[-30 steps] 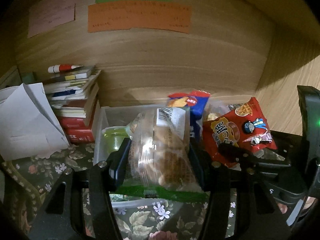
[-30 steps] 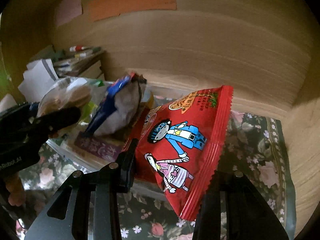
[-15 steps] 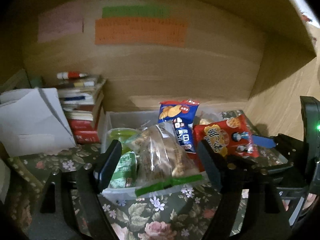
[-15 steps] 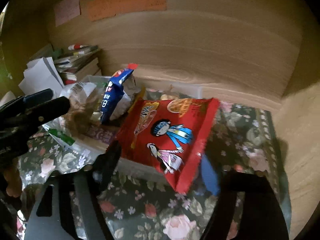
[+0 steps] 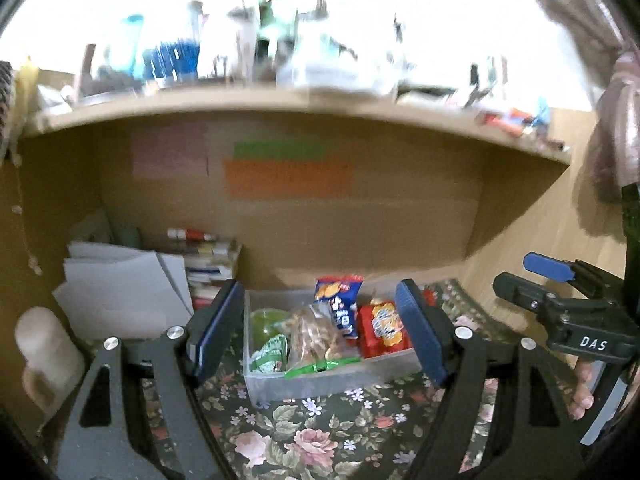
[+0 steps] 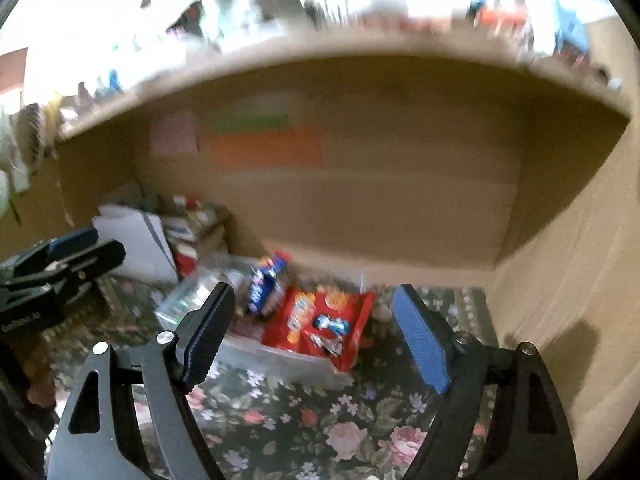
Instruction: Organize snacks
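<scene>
A clear plastic bin (image 5: 316,380) stands on the floral cloth in a wooden alcove. It holds a clear bag of brown snacks (image 5: 316,334), a blue chip bag (image 5: 340,300), a red snack bag (image 5: 384,328) and green items (image 5: 268,354). My left gripper (image 5: 320,332) is open and empty, held back from the bin. My right gripper (image 6: 312,332) is open and empty too, back from the bin (image 6: 280,356). The red snack bag (image 6: 320,326) hangs over the bin's near right rim. The right gripper also shows in the left wrist view (image 5: 560,300).
A stack of books (image 5: 208,256) and white papers (image 5: 124,292) lie left of the bin. A pale cylinder (image 5: 44,344) stands at the far left. The wooden side wall (image 6: 560,300) closes the right. A cluttered shelf (image 5: 280,96) runs above.
Both grippers let go of their snack bags, opened, and pulled back and away from the bin. The clear bag and the red bag now rest in the bin.
</scene>
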